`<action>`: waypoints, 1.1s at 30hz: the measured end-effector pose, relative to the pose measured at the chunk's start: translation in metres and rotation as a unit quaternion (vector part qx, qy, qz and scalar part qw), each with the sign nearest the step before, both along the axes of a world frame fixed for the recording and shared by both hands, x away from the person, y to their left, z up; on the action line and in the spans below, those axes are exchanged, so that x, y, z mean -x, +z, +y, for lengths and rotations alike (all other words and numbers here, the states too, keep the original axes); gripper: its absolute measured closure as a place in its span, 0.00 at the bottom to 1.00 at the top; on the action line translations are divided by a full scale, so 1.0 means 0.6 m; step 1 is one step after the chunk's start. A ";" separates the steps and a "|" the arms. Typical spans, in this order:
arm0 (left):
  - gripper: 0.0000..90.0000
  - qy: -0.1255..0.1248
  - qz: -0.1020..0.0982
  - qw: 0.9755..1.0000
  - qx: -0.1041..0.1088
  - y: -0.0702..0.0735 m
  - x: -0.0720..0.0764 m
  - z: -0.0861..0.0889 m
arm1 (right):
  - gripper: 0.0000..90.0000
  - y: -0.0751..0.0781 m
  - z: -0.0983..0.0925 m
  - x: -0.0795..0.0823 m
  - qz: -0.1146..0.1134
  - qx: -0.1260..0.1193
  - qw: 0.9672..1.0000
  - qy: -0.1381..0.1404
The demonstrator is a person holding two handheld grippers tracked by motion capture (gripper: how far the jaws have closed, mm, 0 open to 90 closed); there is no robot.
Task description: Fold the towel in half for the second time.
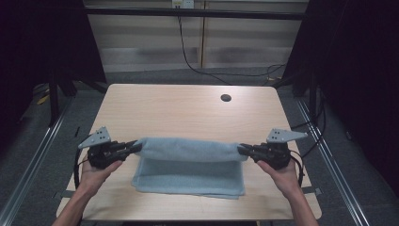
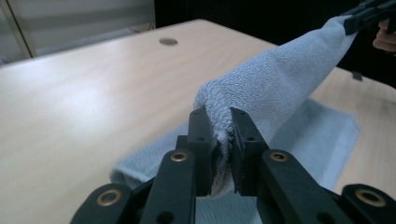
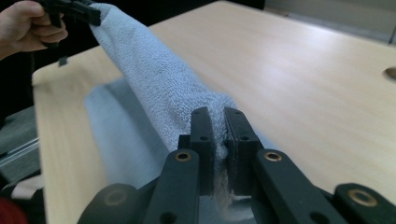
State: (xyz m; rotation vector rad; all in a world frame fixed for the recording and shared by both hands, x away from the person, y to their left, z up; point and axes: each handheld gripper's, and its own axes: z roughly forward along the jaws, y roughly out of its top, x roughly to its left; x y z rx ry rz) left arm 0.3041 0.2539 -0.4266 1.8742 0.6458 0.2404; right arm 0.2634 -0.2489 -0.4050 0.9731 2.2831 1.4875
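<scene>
A light blue towel [image 1: 188, 165] lies on the wooden table [image 1: 188, 108], its far edge lifted and stretched between both grippers. My left gripper [image 1: 137, 147] is shut on the towel's left corner [image 2: 219, 126]. My right gripper [image 1: 241, 149] is shut on the right corner [image 3: 217, 122]. The lifted edge [image 1: 188, 149] hangs level above the table, while the rest of the towel stays flat below, toward the near edge. In the left gripper view the right gripper [image 2: 369, 14] shows at top right; in the right gripper view the left gripper [image 3: 74, 11] shows at top left with a hand.
A round cable hole [image 1: 226, 98] sits in the table's far right part. Black curtains flank both sides. A cable [image 1: 188, 56] runs along the floor behind the table. Bare tabletop lies beyond the towel.
</scene>
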 end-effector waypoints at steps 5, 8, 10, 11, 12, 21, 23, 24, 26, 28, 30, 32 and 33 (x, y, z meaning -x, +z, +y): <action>0.88 -0.011 0.022 1.000 -0.011 -0.041 0.037 0.004 | 0.92 -0.040 0.016 0.026 0.038 0.024 0.999 0.018; 0.87 -0.019 0.037 0.999 -0.029 -0.058 0.054 0.002 | 0.91 -0.065 0.025 0.040 0.052 0.039 0.997 0.027; 0.85 -0.021 0.042 0.998 -0.034 -0.064 0.066 0.005 | 0.90 -0.080 0.026 0.049 0.064 0.042 0.997 0.028; 0.83 -0.022 0.046 0.998 -0.033 -0.067 0.070 0.009 | 0.89 -0.083 0.025 0.051 0.068 0.043 0.996 0.028; 0.83 -0.019 0.049 0.998 -0.030 -0.069 0.074 0.013 | 0.86 -0.087 0.022 0.055 0.073 0.044 0.996 0.029; 0.66 -0.022 0.046 0.999 0.001 -0.055 0.102 0.037 | 0.69 -0.086 -0.003 0.100 0.075 0.020 0.997 0.012; 0.63 -0.001 0.048 0.999 -0.004 -0.048 0.089 0.034 | 0.66 -0.080 -0.009 0.095 0.069 0.008 0.998 -0.004; 0.60 0.012 0.053 0.998 -0.005 -0.045 0.080 0.029 | 0.64 -0.077 -0.011 0.090 0.062 0.002 0.998 -0.012; 0.52 0.024 0.062 0.998 -0.017 -0.041 0.056 0.019 | 0.60 -0.071 -0.015 0.077 0.053 -0.005 0.998 -0.033; 0.49 0.049 0.067 0.996 -0.026 -0.041 0.033 0.011 | 0.56 -0.067 -0.018 0.061 0.046 -0.009 0.998 -0.050; 0.45 0.068 0.069 0.995 -0.020 -0.045 0.015 0.008 | 0.52 -0.065 -0.023 0.046 0.038 -0.014 0.997 -0.070; 0.41 0.084 0.065 0.994 -0.022 -0.055 0.010 0.010 | 0.50 -0.068 -0.031 0.036 0.036 -0.027 0.995 -0.088; 0.40 0.092 0.070 0.993 -0.022 -0.063 0.009 0.014 | 0.49 -0.070 -0.034 0.035 0.034 -0.030 0.995 -0.094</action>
